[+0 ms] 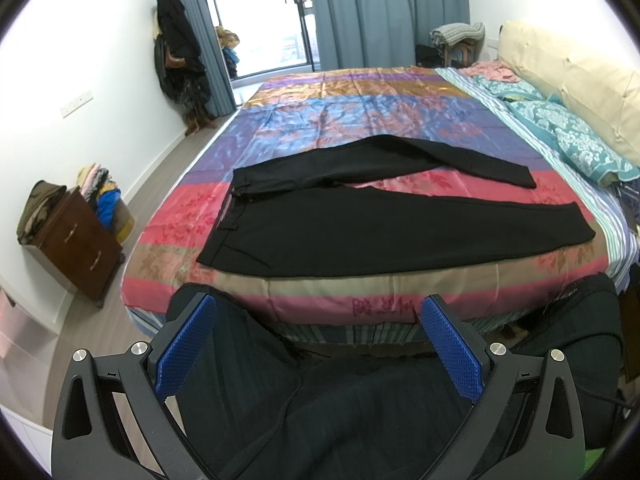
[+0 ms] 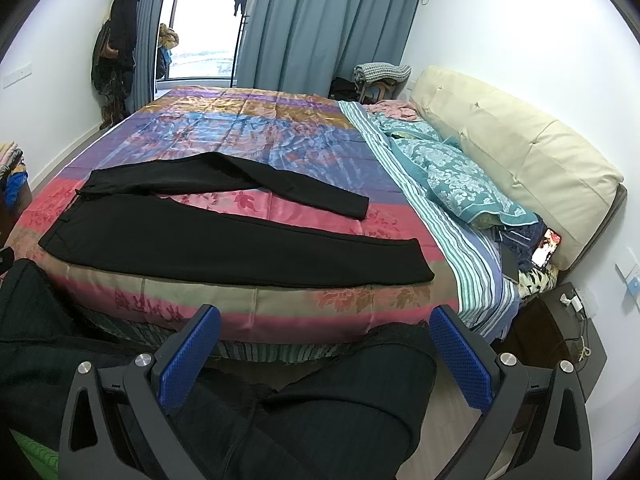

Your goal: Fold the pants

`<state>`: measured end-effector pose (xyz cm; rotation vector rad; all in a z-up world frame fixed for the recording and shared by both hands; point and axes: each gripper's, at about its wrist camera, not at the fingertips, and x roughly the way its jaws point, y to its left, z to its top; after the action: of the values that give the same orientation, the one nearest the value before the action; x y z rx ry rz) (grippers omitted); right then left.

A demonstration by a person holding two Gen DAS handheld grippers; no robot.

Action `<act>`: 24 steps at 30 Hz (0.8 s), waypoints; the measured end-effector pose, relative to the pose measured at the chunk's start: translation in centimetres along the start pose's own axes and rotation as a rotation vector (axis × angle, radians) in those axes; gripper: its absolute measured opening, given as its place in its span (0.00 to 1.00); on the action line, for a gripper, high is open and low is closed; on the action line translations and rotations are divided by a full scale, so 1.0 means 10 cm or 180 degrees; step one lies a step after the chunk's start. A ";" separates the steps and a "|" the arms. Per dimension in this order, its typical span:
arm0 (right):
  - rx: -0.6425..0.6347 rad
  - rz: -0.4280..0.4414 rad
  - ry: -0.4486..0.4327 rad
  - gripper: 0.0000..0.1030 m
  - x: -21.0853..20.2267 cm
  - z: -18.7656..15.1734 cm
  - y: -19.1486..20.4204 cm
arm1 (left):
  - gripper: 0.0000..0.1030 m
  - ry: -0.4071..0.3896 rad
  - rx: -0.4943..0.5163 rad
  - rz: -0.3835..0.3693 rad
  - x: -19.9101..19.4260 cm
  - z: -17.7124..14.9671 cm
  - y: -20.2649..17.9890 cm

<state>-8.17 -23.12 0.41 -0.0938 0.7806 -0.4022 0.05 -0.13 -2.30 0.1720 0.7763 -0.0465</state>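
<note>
Left wrist view shows the black pants spread flat on the bed, near its front edge, with the waistband toward the wooden cabinet and the two legs running away from it toward the pillows. The legs are parted in a narrow V: the near leg lies straight along the bed's front edge, and the far leg is angled off toward the middle of the bed. The left gripper is held off the bed's front edge, well apart from the pants, its jaws spread wide with nothing between the blue pads but the dark clothing of the person behind. From the right wrist the same is seen: the right gripper is kept short of the bed, jaws wide apart and empty. No fold appears to have been made yet. The cloth looks thin, soft and light, so it is judged likely to sag and drag between two held points and to slide easily on the shiny bedcover. A hold is best taken at the far leg's cuff and at the waistband's far corner, pinching through both layers, so that leg can be laid over the near one.
</note>
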 end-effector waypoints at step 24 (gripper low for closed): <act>-0.0002 0.0006 -0.0001 1.00 0.00 0.00 0.01 | 0.99 0.0017 -0.0005 -0.0004 0.01 -0.03 0.05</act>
<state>-8.08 -23.06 0.40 -0.0936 0.7805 -0.4001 0.02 0.36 -2.53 0.1701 0.7819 -0.0467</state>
